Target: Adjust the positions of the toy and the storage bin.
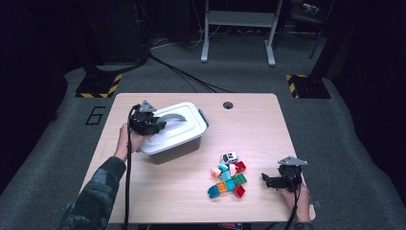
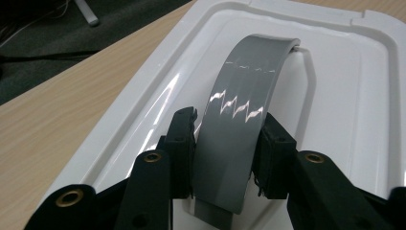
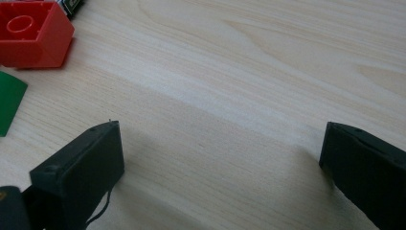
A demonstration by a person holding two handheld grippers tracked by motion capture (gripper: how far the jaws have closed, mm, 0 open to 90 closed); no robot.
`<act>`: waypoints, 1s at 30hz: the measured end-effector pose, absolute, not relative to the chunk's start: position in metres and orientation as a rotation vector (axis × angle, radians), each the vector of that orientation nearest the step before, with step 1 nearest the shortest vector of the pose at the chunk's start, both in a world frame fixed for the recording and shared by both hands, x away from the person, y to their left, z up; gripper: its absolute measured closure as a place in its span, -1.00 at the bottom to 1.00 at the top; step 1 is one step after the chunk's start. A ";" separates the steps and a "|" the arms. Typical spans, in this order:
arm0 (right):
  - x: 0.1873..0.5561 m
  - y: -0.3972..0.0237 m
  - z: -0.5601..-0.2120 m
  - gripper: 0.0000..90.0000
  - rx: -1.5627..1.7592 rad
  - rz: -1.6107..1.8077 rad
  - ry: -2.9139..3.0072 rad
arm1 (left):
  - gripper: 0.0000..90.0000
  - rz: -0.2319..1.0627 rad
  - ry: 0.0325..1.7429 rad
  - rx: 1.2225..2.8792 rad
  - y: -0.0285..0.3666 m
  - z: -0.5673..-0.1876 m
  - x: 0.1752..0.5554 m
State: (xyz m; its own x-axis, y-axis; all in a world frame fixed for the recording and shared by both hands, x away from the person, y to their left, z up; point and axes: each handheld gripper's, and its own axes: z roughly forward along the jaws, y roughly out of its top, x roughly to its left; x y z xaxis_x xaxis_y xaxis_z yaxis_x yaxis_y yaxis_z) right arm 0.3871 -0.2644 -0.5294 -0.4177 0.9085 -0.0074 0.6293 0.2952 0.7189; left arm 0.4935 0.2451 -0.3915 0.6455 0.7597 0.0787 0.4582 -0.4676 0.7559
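Left gripper point(image 2: 229, 163) is clamped on the grey handle point(image 2: 239, 129) of the white box lid point(image 2: 335, 110), one pad on each side edge of the strap. Gripping across the width makes sense: the strap is thin and arched, so a squeeze on the edges gives a firm hold for lifting the lid, my read of the step in hand.

The box point(image 1: 174, 132) sits on the left half of the table point(image 1: 258, 120), lid on. From the high view its long axis runs diagonally, near-left to far-right, and the handle arches along that same line. The left gripper point(image 1: 152, 122) comes in from the box's near-left end, in line with the handle.

Right gripper point(image 1: 273, 181) is parked at the near-right edge of the table, jaws wide apart with bare wood between them, holding nothing. It points left toward the pile of toy bricks point(image 1: 229, 179), red brick point(image 3: 33, 33) just ahead of it. Probably waiting to load bricks once the lid is off. Small toy car point(image 1: 229, 157) sits at the far edge of the pile.
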 end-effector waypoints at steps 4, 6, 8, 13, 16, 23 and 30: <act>0.388 -0.264 -0.529 -0.99 1.376 0.910 2.159 | 0.06 0.505 0.895 2.131 0.241 -0.387 0.495; 0.388 -0.264 -0.529 -0.99 1.379 0.910 2.159 | 0.01 0.495 0.861 2.135 0.235 -0.383 0.496; 0.388 -0.264 -0.529 -0.99 1.379 0.910 2.159 | 0.01 0.514 0.854 2.141 0.229 -0.380 0.497; 0.388 -0.264 -0.529 -0.99 1.380 0.911 2.158 | 0.24 0.559 0.837 2.188 0.226 -0.375 0.503; 0.388 -0.264 -0.529 -0.99 1.380 0.911 2.158 | 0.36 0.537 0.849 2.185 0.227 -0.375 0.503; 0.388 -0.264 -0.529 -0.99 1.383 0.913 2.156 | 0.44 0.531 0.818 2.225 0.225 -0.373 0.498; 0.388 -0.263 -0.529 -0.99 1.388 0.916 2.154 | 0.47 0.542 0.829 2.220 0.225 -0.373 0.491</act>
State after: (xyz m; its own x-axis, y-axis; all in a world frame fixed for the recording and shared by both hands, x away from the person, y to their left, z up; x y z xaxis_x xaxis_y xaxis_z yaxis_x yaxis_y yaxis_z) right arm 0.3877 -0.2633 -0.5289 -0.4154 0.9096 0.0052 0.6346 0.2857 0.7181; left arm 0.4914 0.2246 -0.3727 0.7081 0.6930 0.1355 0.4021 -0.5535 0.7293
